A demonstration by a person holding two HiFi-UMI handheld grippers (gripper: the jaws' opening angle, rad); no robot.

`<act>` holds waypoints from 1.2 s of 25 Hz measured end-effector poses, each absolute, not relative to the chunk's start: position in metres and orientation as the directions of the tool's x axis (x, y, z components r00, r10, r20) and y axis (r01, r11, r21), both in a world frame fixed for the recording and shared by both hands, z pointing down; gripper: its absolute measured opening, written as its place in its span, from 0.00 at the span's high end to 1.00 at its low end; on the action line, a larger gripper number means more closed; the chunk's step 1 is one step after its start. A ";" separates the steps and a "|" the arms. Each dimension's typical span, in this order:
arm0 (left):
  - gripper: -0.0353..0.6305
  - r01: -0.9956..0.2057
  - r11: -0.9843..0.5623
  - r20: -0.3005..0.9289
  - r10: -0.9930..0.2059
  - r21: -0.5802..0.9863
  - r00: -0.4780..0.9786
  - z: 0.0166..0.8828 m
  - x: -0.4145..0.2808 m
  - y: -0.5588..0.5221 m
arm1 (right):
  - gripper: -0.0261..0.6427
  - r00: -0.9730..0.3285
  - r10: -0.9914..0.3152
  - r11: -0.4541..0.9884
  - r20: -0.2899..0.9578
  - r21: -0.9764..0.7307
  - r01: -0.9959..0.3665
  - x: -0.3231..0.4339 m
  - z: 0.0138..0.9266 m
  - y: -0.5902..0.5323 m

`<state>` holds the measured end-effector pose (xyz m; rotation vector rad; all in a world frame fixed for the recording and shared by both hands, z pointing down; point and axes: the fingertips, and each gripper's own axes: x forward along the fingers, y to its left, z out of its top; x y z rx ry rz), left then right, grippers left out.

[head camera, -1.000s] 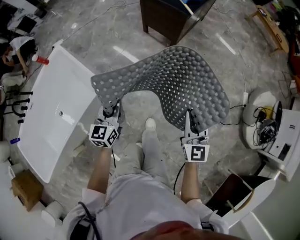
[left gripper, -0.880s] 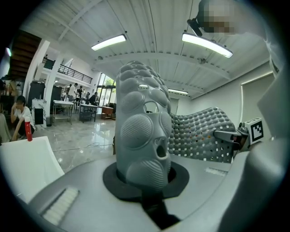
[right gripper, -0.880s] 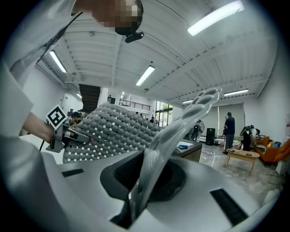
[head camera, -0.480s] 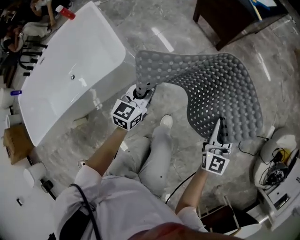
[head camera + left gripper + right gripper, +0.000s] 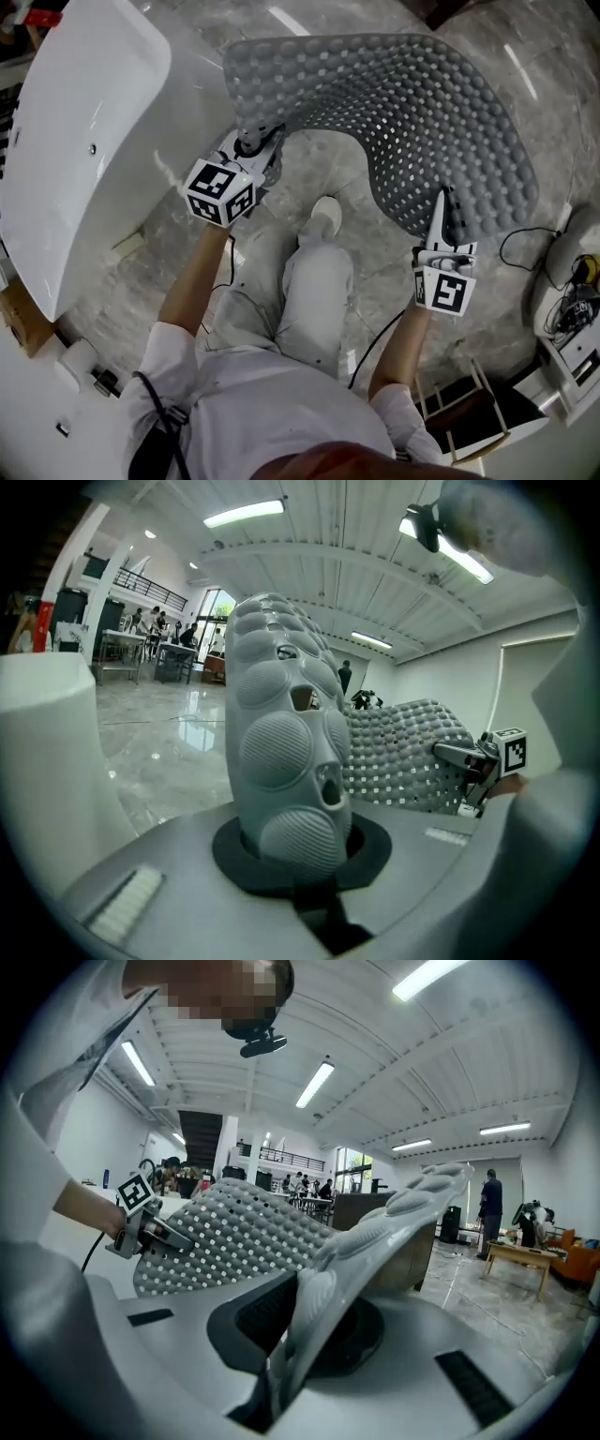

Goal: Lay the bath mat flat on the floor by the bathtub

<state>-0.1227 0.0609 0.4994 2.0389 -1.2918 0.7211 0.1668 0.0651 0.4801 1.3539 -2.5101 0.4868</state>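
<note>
The bath mat point(image 5: 412, 112) is held aloft, right of the bathtub point(image 5: 84, 141), clamped by the left gripper point(image 5: 251, 150) and right gripper point(image 5: 448, 220); lowering flat is judged next

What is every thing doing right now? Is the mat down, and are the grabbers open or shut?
bath mat: held up off the floor, curved and sagging, not laid flat yet.
left gripper: shut on the bath mat's edge nearest the tub.
right gripper: shut on the bath mat's other end.
bathtub: standing on the floor, no water showing inside.
</note>
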 end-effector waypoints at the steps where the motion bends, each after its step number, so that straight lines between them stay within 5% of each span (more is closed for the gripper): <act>1: 0.92 -0.917 -0.345 0.721 -0.581 0.202 0.378 0.500 -0.122 0.059 | 0.92 -0.540 -0.761 0.512 0.360 -0.177 -0.840 0.169 0.482 0.065; 9: 0.92 -0.901 -0.384 0.783 -0.489 0.202 0.384 0.511 -0.151 0.064 | 0.93 -0.597 -0.695 0.513 0.402 -0.305 -0.802 0.154 0.502 0.078; 14: 0.92 -0.652 -0.655 0.625 -0.336 0.383 0.705 0.511 -0.120 -0.019 | 0.93 -0.332 -0.834 0.327 0.440 -0.091 -0.941 0.172 0.447 0.069; 22: 0.92 -0.630 -0.576 0.739 -0.065 0.521 0.671 0.591 -0.145 -0.012 | 0.93 -0.382 -0.670 0.290 0.637 -0.249 -0.924 0.160 0.539 0.063; 30: 0.92 -0.665 -0.482 0.786 0.086 0.571 0.613 0.665 -0.141 -0.013 | 0.93 -0.356 -0.539 0.294 0.764 -0.225 -0.929 0.159 0.617 0.055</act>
